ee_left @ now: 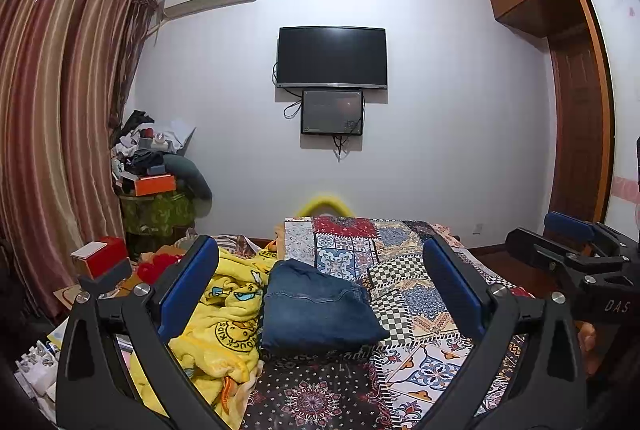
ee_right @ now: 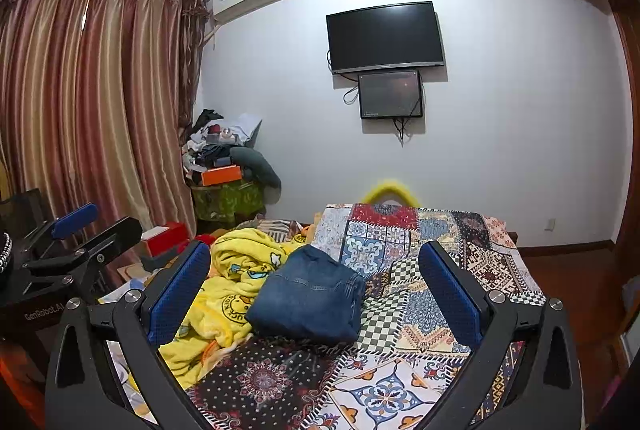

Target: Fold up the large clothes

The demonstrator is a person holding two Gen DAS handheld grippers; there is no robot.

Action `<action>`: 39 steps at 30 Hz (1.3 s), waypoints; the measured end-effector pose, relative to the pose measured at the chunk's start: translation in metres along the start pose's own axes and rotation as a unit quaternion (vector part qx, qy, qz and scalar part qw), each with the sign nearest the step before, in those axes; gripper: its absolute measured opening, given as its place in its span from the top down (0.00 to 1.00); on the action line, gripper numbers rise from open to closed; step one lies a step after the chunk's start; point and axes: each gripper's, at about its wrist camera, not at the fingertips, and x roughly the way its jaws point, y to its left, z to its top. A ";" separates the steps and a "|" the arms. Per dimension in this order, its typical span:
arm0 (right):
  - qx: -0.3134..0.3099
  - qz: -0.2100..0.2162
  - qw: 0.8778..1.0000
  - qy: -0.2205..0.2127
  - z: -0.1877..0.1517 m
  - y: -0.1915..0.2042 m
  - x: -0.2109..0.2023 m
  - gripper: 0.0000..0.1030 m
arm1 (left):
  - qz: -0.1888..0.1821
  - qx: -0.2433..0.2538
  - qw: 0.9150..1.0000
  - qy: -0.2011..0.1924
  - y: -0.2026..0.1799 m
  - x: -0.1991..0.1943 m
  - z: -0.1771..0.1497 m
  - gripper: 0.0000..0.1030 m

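Observation:
A pair of blue jeans (ee_left: 316, 306) lies folded into a compact rectangle on the patchwork bedspread (ee_left: 420, 310). It also shows in the right wrist view (ee_right: 308, 298). My left gripper (ee_left: 320, 250) is open and empty, held above and short of the jeans. My right gripper (ee_right: 314, 254) is open and empty too, at a similar height. The right gripper shows at the right edge of the left wrist view (ee_left: 568, 230). The left gripper shows at the left edge of the right wrist view (ee_right: 92, 222).
A crumpled yellow duck-print blanket (ee_left: 224, 322) lies to the left of the jeans. A red box (ee_left: 104, 256) and a cluttered pile (ee_left: 156, 166) stand at the left by the striped curtains (ee_left: 60, 110). A television (ee_left: 332, 56) hangs on the far wall. A wooden wardrobe (ee_left: 580, 134) is on the right.

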 end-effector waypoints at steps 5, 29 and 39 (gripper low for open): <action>0.004 0.000 1.000 0.001 0.000 0.000 -0.001 0.00 | -0.007 -0.001 1.000 0.001 0.000 0.001 0.000 0.00; 0.012 -0.011 1.000 0.001 0.002 -0.001 0.001 0.00 | -0.025 -0.004 1.000 0.008 0.003 0.003 -0.002 0.00; 0.013 -0.013 1.000 0.004 0.001 -0.001 0.003 0.00 | -0.025 -0.008 1.000 0.011 0.005 0.005 -0.003 0.00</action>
